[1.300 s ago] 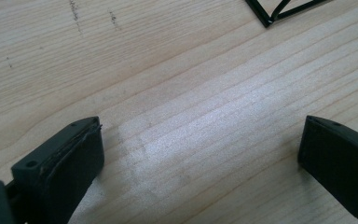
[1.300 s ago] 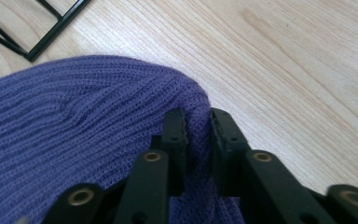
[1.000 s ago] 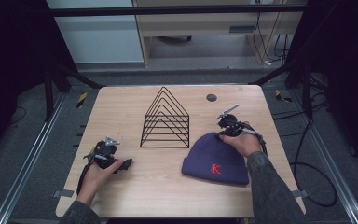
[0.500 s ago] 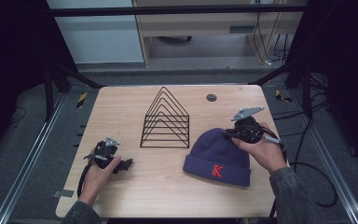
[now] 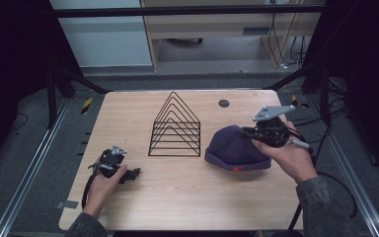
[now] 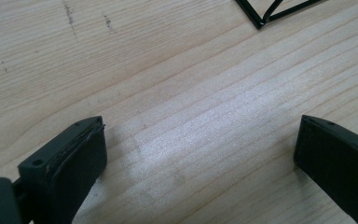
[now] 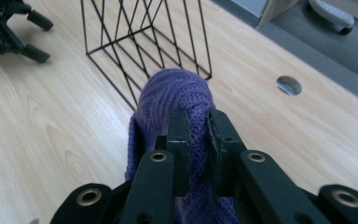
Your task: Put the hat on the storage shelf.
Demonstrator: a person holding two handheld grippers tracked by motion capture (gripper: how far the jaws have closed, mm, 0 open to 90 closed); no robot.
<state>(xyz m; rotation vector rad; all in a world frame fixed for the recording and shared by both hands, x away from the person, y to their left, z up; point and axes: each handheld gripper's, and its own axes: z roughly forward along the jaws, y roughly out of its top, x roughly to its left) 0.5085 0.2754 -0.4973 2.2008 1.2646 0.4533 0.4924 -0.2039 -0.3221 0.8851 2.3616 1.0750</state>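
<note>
Right gripper (image 7: 196,140) clamped on fold of purple knit beanie (image 5: 234,148), jaws pinching fabric near crown. Beanie sits on wooden table (image 5: 187,197), right of centre, just beside black wire rack (image 5: 175,126), lifted slightly at gripped side. Left gripper (image 6: 200,154) resting low over bare table at front left, jaws spread wide, nothing between them.
</note>
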